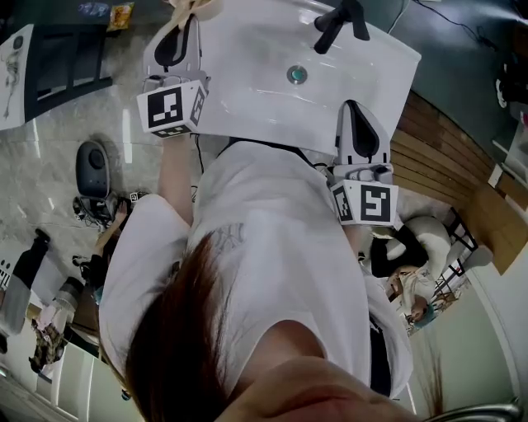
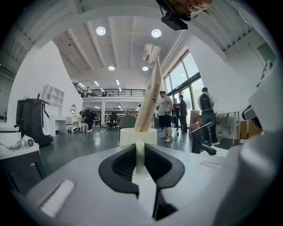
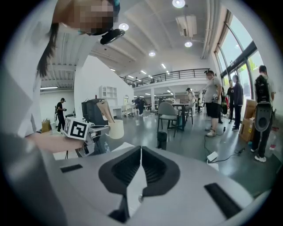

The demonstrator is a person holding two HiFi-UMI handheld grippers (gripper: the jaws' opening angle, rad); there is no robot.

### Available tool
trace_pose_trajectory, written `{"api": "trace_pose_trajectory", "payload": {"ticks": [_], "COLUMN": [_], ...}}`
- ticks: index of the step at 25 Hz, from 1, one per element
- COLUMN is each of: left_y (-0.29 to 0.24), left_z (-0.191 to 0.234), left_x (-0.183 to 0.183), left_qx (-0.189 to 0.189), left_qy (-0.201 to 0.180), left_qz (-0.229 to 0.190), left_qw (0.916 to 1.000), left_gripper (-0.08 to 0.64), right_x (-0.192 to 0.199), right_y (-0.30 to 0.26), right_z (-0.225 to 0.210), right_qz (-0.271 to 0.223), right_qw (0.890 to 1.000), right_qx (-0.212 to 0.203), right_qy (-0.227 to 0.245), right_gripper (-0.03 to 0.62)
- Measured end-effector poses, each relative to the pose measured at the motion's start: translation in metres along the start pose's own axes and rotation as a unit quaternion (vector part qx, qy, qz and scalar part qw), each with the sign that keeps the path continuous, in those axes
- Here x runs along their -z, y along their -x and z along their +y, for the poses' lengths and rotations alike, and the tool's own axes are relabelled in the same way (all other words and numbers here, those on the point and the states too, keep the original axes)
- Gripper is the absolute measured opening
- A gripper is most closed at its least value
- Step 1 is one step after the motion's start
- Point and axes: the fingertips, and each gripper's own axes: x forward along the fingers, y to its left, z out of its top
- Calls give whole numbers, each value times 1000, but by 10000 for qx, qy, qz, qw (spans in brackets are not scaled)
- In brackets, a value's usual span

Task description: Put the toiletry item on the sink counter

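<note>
Head view: a glossy white sink (image 1: 247, 91) with rounded corners fills the upper middle of the frame. A matte black faucet (image 1: 338, 21) stands at its top and a round metal drain (image 1: 297, 75) lies below that. The left gripper (image 1: 183, 21), grey plastic with black jaws, is at the sink's upper left corner and holds a pale cup (image 1: 200, 7) that the top edge cuts off. Whether the cup rests on the sink cannot be told. The right gripper (image 1: 355, 111) lies over the sink's lower right edge. Left gripper view: the ribbed black jaws are clamped on the thin wall of the smooth, cylindrical white cup (image 2: 138, 136), and a cream tapered tube (image 2: 150, 97) leans in it. Right gripper view: the ribbed jaws meet in a hairline seam with nothing between them. At centre left are the other gripper's square-marked cube (image 3: 78, 129), the cup (image 3: 116, 129) and the tube (image 3: 105, 111).
</note>
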Motion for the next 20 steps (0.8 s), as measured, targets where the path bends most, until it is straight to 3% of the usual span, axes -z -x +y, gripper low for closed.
{"api": "trace_pose_trajectory", "payload": {"ticks": [20], "left_y": [-36], "left_z": [-4], "left_x": [73], "left_qx": [213], "left_qy": [30], "left_qz": [361], "left_qw": [9991], "left_gripper": [48], "right_x": [8], "right_y": [-3], "right_z": [-3], "right_qz": [306], "right_qw": [9994], "right_qx": [158], "right_qy": [26], "right_gripper": [11]}}
